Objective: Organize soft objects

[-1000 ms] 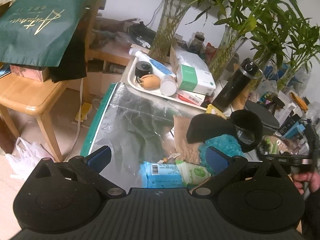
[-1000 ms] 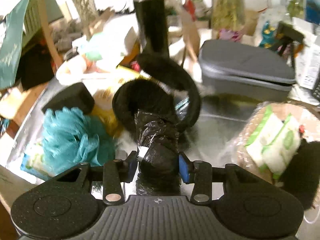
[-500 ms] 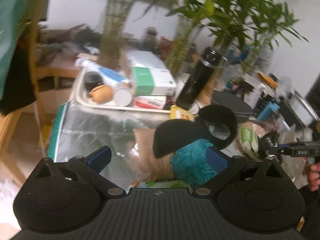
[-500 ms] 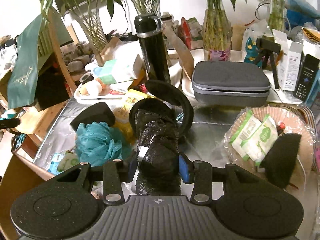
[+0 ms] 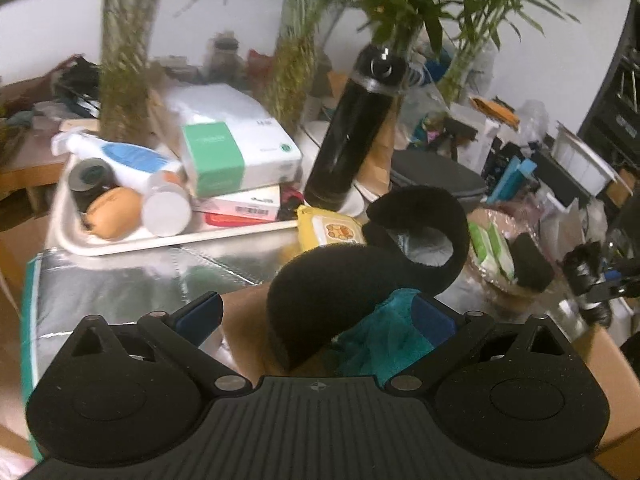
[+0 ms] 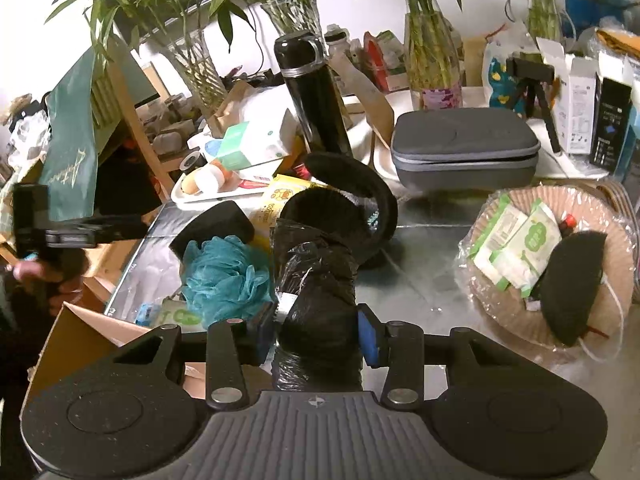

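Observation:
My right gripper (image 6: 318, 330) is shut on a black plastic-wrapped roll (image 6: 316, 280) and holds it above the silver mat (image 6: 420, 240); it also shows in the left wrist view (image 5: 588, 284). My left gripper (image 5: 316, 316) is open, with a black sponge (image 5: 316, 300) and a teal bath pouf (image 5: 384, 336) between its fingers. In the right wrist view the pouf (image 6: 224, 272), the sponge (image 6: 214, 224) and black earmuffs (image 6: 352, 204) lie together. A woven basket (image 6: 616, 280) at the right holds wipe packs (image 6: 516, 244) and another black sponge (image 6: 572, 280).
A black flask (image 6: 312, 88), a grey case (image 6: 464, 148) and a white tray (image 5: 120, 240) of boxes stand behind. Vases with bamboo line the back. A cardboard box (image 6: 80, 340) sits at the near left edge. A yellow wipes pack (image 5: 332, 232) lies by the earmuffs.
My left gripper has swung right and closer to the black sponge and pouf. My right gripper has pulled back and up from the earmuffs with the roll in it.

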The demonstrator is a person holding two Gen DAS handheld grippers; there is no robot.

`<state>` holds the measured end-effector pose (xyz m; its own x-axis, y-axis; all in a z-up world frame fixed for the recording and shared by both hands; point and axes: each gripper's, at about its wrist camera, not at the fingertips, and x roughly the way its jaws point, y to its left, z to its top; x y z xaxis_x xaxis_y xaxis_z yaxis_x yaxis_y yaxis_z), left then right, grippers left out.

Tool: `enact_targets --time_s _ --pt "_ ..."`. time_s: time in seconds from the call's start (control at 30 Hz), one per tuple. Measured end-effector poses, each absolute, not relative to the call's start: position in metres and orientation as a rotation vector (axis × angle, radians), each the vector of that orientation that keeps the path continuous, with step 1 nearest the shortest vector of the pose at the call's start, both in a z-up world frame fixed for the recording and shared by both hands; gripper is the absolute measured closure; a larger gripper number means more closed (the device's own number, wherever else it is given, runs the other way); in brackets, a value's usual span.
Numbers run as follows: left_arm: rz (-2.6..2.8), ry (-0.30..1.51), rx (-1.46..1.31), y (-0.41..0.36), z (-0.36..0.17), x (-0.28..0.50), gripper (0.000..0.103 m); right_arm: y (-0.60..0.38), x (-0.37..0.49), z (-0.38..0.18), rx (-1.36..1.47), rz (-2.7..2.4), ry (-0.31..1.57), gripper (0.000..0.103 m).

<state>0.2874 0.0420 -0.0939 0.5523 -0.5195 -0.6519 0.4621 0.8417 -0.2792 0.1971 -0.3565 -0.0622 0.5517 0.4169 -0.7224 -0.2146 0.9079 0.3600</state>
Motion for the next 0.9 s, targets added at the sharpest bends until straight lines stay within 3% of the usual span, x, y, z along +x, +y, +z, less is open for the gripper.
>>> enact_targets --time_s 0.23,0.37,0.57,0.9 --pt "-0.622 0.846 -0.054 0.028 -0.125 0.316 0.003 -0.353 0.202 -0.065 0.246 0.401 0.933 0.057" --pt "-0.648 0.91 -0.072 0.025 -0.139 0.329 0.038 -0.35 0.202 -0.065 0.233 0.413 0.933 0.057" --pt "-0.637 0.894 -0.089 0.025 -0.131 0.326 0.045 -0.35 0.201 -0.064 0.235 0.403 0.92 0.057" --pt "-0.494 0.853 -0.069 0.032 -0.096 0.305 0.046 -0.354 0.196 -0.055 0.24 0.349 0.862 0.057"
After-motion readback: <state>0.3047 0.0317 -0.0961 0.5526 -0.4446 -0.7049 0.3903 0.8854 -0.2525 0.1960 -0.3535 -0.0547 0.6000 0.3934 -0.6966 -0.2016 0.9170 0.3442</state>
